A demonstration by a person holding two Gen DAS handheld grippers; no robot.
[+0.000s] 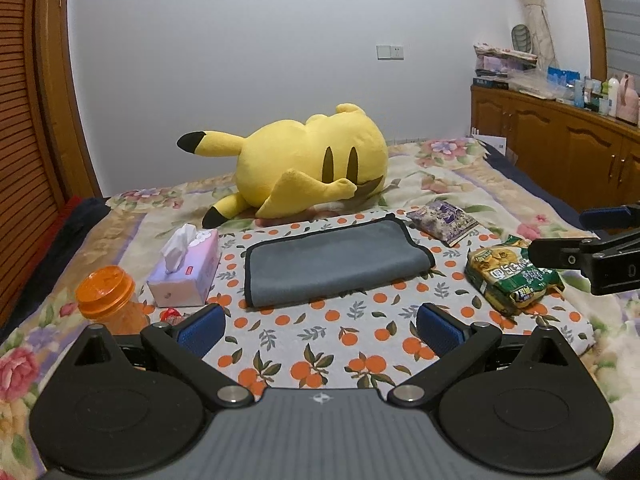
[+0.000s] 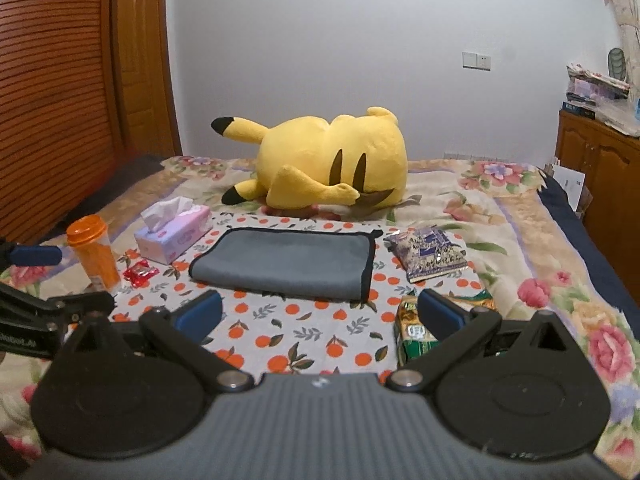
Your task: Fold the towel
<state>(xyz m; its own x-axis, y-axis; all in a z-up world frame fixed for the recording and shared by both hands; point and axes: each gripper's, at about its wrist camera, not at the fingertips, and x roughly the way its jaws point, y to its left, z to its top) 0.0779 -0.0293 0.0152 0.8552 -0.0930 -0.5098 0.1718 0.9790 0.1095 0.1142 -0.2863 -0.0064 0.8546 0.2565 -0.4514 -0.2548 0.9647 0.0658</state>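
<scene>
A grey towel with black trim (image 1: pixel 336 262) lies folded on an orange-print cloth (image 1: pixel 320 340) on the bed; it also shows in the right wrist view (image 2: pixel 286 264). My left gripper (image 1: pixel 320 326) is open and empty, a little short of the towel's near edge. My right gripper (image 2: pixel 320 314) is open and empty, also short of the towel, with its right finger over a green snack bag (image 2: pixel 412 334). The right gripper's side shows at the right of the left wrist view (image 1: pixel 592 258).
A yellow plush (image 1: pixel 304 164) lies behind the towel. A pink tissue box (image 1: pixel 186 268), an orange jar (image 1: pixel 106 300) and a red candy wrapper (image 2: pixel 140 273) sit left. A purple snack bag (image 1: pixel 442 218) and the green snack bag (image 1: pixel 512 276) sit right. A wooden cabinet (image 1: pixel 560 148) stands far right.
</scene>
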